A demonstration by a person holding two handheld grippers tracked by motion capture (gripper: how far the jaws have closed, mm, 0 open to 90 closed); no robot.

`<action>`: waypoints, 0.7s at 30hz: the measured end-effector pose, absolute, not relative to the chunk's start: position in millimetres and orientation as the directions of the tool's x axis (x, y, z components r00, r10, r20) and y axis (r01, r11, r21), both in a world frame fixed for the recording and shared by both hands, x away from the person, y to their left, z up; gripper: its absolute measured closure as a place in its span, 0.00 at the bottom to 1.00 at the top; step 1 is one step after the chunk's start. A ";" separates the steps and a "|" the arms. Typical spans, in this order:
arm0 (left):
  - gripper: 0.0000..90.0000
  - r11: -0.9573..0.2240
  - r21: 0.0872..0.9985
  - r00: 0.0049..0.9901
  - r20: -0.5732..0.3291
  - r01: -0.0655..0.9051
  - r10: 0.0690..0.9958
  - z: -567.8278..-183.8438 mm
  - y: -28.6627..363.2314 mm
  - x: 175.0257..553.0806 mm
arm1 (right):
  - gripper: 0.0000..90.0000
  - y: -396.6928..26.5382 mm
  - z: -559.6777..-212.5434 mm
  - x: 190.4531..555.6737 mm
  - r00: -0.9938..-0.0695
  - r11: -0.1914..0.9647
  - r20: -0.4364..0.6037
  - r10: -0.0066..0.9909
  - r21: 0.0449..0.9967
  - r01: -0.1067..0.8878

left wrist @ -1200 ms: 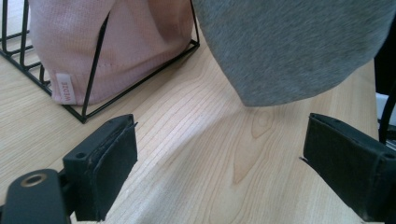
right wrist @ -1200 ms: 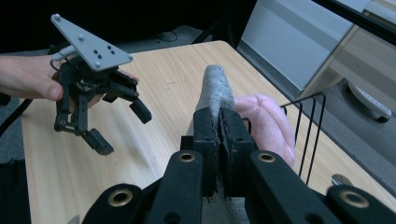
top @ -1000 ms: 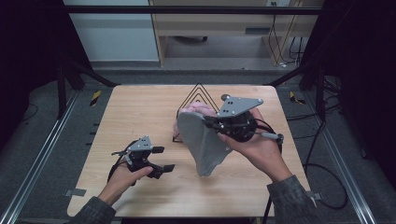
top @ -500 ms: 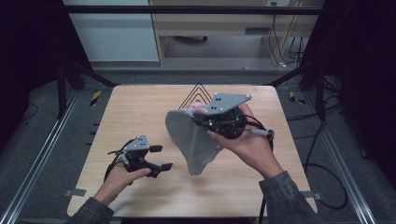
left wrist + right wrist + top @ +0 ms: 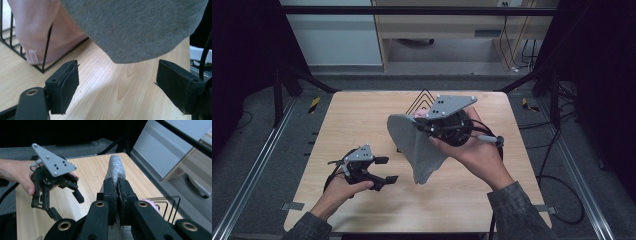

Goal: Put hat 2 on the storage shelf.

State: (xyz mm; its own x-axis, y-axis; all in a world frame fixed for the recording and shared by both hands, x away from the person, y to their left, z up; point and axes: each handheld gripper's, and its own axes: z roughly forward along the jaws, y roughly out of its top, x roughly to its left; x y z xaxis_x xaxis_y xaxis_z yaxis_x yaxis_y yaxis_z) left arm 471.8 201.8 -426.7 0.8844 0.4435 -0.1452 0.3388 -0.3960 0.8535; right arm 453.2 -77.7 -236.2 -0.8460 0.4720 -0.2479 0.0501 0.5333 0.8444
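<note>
Right gripper (image 5: 424, 126) was clamped on one edge of a soft grey cloth (image 5: 414, 147), jaws pressed together with the fabric pinched between them; the right gripper view showed the same pinch, cloth (image 5: 114, 171) rising past the closed pads. Cloth hung lifted above the light wooden table (image 5: 362, 115), near table centre, drooping toward 6 o'clock with its lower tip at or just above the wood; contact could not be told. Left gripper (image 5: 384, 170) sat low at about 8 o'clock from the cloth, jaws spread wide, holding nothing. Left gripper view had the grey cloth's (image 5: 140, 27) rounded bottom edge hanging just ahead of the open jaws, apart from both pads.

Black wire rack (image 5: 422, 102) stood at 12 o'clock from the cloth, with a folded pink cloth (image 5: 37, 35) inside it, seen through the wires in the left gripper view.

Progress, as a judgement: pick-up done, cloth raised and held by one edge only. Second grasp not yet made, so spreading or folding was not started. Left to do: left gripper takes the free hanging edge, then the cloth gets laid out, folded, and probably filed in the rack beside the pink one.
</note>
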 end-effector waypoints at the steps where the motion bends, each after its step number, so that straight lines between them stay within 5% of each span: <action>1: 0.19 -0.388 0.858 0.885 -0.148 0.337 0.442 -424.3 202.6 473.0 | 0.96 -76.2 -233.5 453.0 -0.846 0.533 -0.252 0.469 0.845 0.044; 12: 0.25 -0.335 0.875 0.870 -0.171 0.350 0.462 -411.9 209.9 499.6 | 0.96 -54.5 -225.4 456.8 -0.860 0.522 -0.247 0.446 0.853 0.026; 21: 0.90 -0.385 0.863 0.892 -0.146 0.327 0.428 -399.8 199.4 515.4 | 0.96 -57.9 -238.1 464.5 -0.844 0.544 -0.235 0.482 0.836 0.078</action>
